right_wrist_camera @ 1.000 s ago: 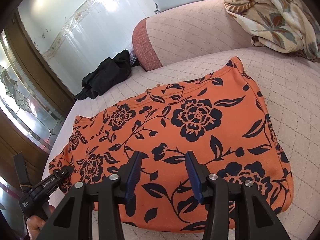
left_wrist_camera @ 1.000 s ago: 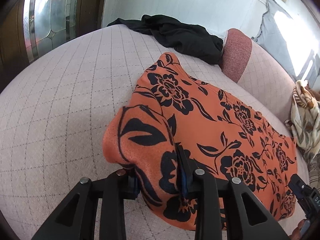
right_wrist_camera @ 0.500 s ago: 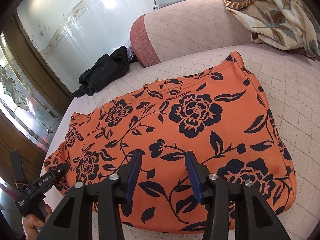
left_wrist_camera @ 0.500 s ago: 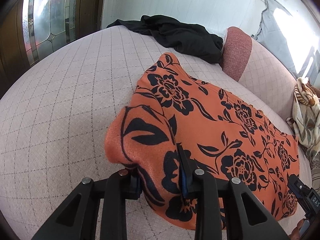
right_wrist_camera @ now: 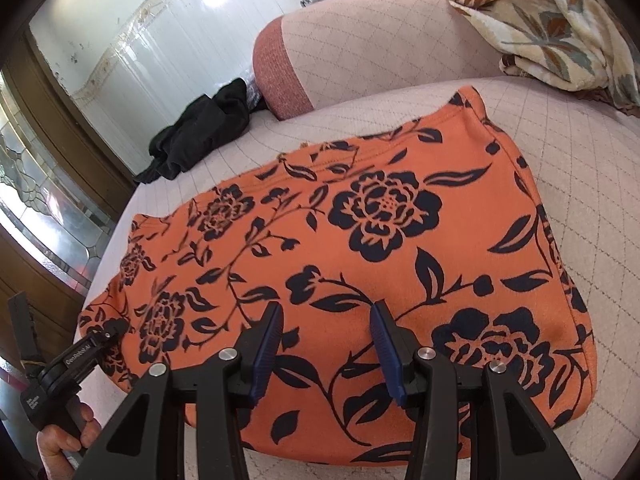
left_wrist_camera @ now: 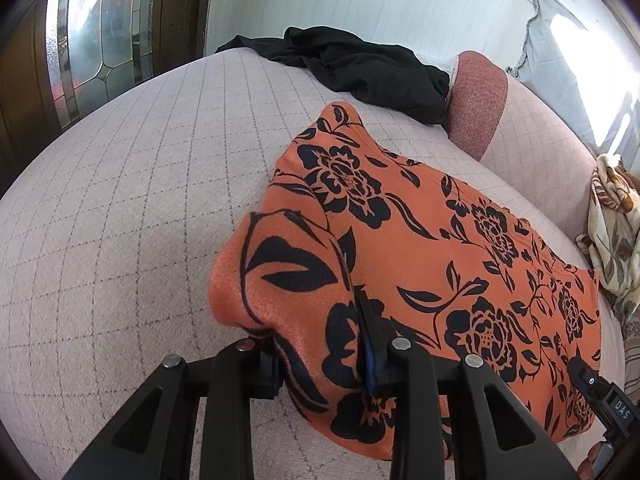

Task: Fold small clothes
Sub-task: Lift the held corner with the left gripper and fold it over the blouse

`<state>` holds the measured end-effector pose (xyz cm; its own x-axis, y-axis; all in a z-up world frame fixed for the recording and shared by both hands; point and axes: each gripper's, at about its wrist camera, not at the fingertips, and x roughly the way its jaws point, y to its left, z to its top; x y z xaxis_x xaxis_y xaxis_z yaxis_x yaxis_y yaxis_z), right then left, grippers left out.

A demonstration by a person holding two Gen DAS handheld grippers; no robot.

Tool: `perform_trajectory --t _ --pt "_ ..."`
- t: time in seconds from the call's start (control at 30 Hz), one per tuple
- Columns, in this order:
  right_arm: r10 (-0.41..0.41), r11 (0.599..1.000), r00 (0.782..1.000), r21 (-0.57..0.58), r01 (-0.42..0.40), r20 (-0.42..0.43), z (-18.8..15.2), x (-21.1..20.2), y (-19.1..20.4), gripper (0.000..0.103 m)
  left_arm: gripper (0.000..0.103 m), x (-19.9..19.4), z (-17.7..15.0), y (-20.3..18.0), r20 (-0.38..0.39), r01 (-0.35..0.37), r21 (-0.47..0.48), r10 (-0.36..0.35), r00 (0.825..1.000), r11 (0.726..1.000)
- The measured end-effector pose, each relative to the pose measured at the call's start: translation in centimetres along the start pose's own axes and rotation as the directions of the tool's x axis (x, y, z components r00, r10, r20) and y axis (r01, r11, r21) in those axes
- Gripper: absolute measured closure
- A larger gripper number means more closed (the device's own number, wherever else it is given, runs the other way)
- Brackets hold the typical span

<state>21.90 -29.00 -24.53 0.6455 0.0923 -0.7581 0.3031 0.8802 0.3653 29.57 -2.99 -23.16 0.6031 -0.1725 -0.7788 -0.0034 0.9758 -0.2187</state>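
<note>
Orange flowered garment lies spread on the quilted sofa seat, its long axis running across both views — from the end bunched at the left gripper to the far end near the right gripper. The left gripper's jaws are closed on a thick gathered fold at the garment's near left corner; the cloth bulges up between and above them, and the jaws have just eased open a little with the fabric still between them. The right gripper's jaws stand moderately apart over the near edge of the garment with nothing pinched; whether the tips touch the cloth I cannot tell.

As a judgement: the coming move turns on that left corner. It is the only part in a grip, and the body of the garment stretches away from it to the right and away from the camera, so a fold would carry the corner across along the long axis, or the right gripper must first take its own corner, which lies just ahead and below its jaws.

Around it: a black garment heaped near the sofa's far edge, well apart; a red-trimmed armrest beyond; a patterned blanket to the right — none lies in the path.
</note>
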Motion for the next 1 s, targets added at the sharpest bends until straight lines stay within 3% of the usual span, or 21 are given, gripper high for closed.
perform_trajectory --t 0.27,0.47,0.77,0.83,0.93,1.0 --pt "-0.014 1.0 1.0 -0.016 0.014 -0.009 -0.2 0.3 0.0 0.054 0.066 0.2 0.0 0.1 -0.008 -0.01 -0.007 0.01 1.0 1.0" --pt "-0.017 1.0 1.0 -0.025 0.017 -0.013 -0.2 0.5 0.1 0.054 0.049 0.4 0.3 0.9 -0.029 -0.021 -0.05 0.019 0.999 0.999" --pt "-0.016 1.0 1.0 -0.025 0.016 -0.014 -0.2 0.5 0.1 0.054 0.048 0.4 0.9 2.9 -0.047 0.027 -0.15 -0.035 0.998 0.988" --pt "-0.016 1.0 1.0 -0.026 0.016 -0.014 -0.2 0.5 0.1 0.054 0.053 0.3 0.8 3.2 -0.04 0.035 -0.166 -0.042 0.998 0.985" --pt "-0.016 1.0 1.0 -0.027 0.016 -0.015 -0.2 0.5 0.2 0.054 0.071 0.1 0.7 2.9 -0.028 0.065 -0.155 -0.071 0.997 0.986" --pt "-0.015 0.999 1.0 -0.029 0.015 -0.015 -0.2 0.5 0.1 0.054 0.075 -0.3 0.7 2.7 -0.007 0.073 -0.15 -0.075 0.997 0.986"
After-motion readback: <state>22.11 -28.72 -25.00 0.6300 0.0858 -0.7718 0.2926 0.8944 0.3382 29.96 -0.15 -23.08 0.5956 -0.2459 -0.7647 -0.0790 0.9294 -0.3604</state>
